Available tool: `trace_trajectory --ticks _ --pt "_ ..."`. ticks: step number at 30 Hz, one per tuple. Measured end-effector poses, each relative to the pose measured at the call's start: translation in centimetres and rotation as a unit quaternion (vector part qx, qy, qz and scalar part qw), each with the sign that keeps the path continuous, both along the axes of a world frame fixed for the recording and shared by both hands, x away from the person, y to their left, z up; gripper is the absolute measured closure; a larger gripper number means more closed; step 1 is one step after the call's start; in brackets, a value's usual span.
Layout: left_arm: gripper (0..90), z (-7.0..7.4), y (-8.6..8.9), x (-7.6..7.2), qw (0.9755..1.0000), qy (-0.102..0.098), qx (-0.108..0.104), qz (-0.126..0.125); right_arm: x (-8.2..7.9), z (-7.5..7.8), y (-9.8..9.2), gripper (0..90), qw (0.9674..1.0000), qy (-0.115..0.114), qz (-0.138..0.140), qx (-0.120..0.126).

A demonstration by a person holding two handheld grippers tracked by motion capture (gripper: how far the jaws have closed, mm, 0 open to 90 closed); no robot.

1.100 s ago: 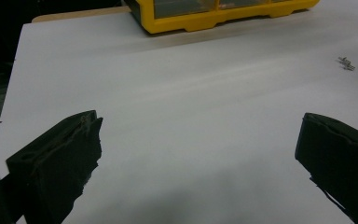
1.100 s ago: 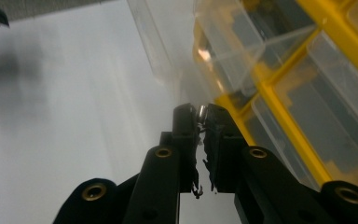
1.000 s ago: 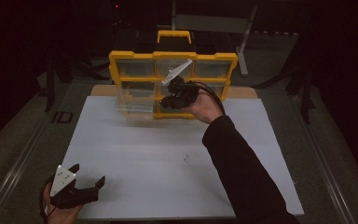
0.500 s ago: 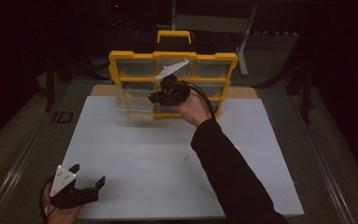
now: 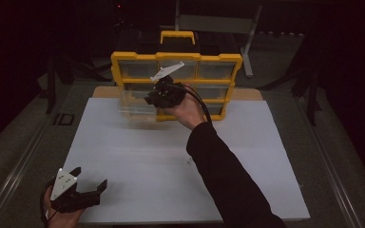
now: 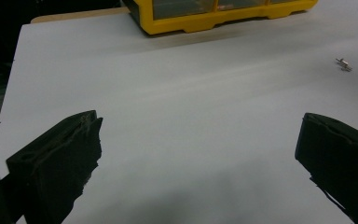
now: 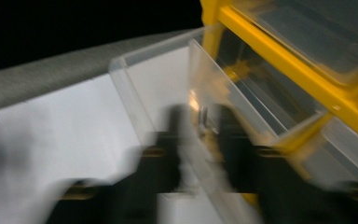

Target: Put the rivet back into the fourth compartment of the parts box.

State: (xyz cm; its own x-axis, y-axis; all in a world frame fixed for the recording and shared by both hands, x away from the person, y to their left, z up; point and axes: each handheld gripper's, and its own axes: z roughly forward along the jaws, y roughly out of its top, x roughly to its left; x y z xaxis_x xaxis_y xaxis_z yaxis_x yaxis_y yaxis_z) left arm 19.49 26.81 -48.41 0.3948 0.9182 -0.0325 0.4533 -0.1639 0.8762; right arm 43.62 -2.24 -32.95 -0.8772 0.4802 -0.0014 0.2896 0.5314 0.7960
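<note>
A clear drawer (image 5: 138, 107) is drawn out of the yellow cabinet (image 5: 177, 61) at the worktop's (image 5: 171, 166) twelve o'clock. The right claw (image 7: 200, 140) has just been opening; the drawer front stands between its jaws, contact unclear through blur. A level, straight pull is advised. The left claw (image 5: 88, 183) stands apart, idle at seven o'clock.

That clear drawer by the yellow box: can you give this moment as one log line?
right gripper: jaws just opening, astride clear drawer front | drawer: pulled out of yellow organizer | left gripper: open, idle | small screw: on board
</note>
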Motion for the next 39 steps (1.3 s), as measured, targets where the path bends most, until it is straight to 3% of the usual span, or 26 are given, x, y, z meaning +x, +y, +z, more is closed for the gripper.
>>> trace_trajectory --ticks 2,9,19,27,39 --pt "0.8 0.0 0.0 0.0 1.0 -0.001 0.0 0.0 -0.3 -0.1 0.1 32.6 1.0 -0.007 -0.002 -0.004" --pt "0.8 0.0 0.0 0.0 1.0 0.0 0.0 0.0 -0.9 0.2 -0.7 18.5 0.9993 -0.026 -0.009 -0.025" --pt "0.8 0.0 0.0 0.0 1.0 0.0 -0.001 0.001 -1.5 0.3 -1.9 14.9 0.9983 -0.021 -0.004 -0.055" --pt "0.8 0.0 0.0 0.0 1.0 0.0 -0.001 0.0 -2.3 -0.2 -2.7 10.9 0.995 -0.009 0.01 -0.099" --pt "0.8 0.0 0.0 0.0 1.0 0.0 -0.001 0.0 -3.5 -2.0 -3.7 10.2 0.9836 0.003 0.035 -0.177"
